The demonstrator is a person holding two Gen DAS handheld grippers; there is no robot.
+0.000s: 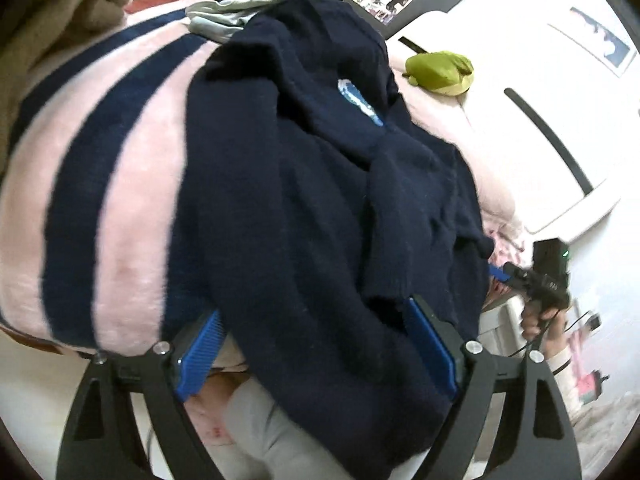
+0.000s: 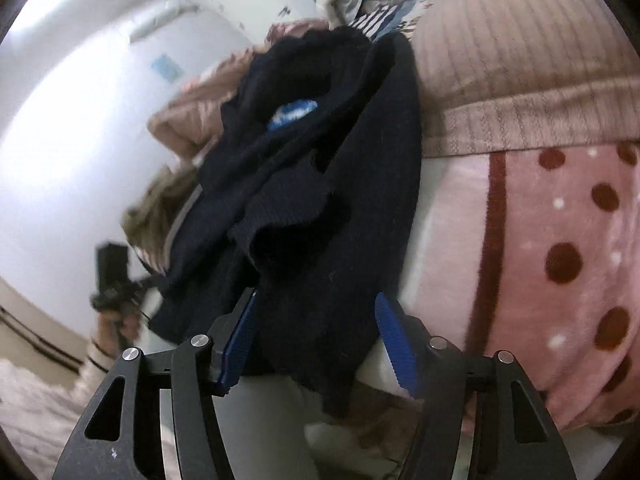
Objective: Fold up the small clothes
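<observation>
We start with the bed: its pink and navy striped blanket (image 1: 120, 184) runs off to the left of the navy sweater (image 1: 304, 208), and a pink blanket with dark red dots (image 2: 560, 264) lies to the sweater's right in the right wrist view. A ribbed pink cover (image 2: 520, 80) sits beyond the sweater on that same side.

The navy sweater is the thing we are folding. It lies bunched on the bed edge, its lower part hanging off toward us over pale trousers, with a blue and white neck label (image 1: 358, 102) showing near its far end. A sleeve or flap is already thrown across the body, yet the cloth is rumpled and the outline is far from a tidy rectangle, so we judge the fold barely begun: smoothing, bringing in the sides and doubling the length all seem left to do.

A small green plush toy (image 1: 440, 72) rests beyond the sweater, to its right.

Our left gripper (image 1: 316, 344) has its tongs spread wide, one on each side of the hanging hem, with cloth between them but not pinched. Our right gripper (image 2: 320, 340) is likewise spread, straddling the near edge of the sweater without squeezing it.
</observation>
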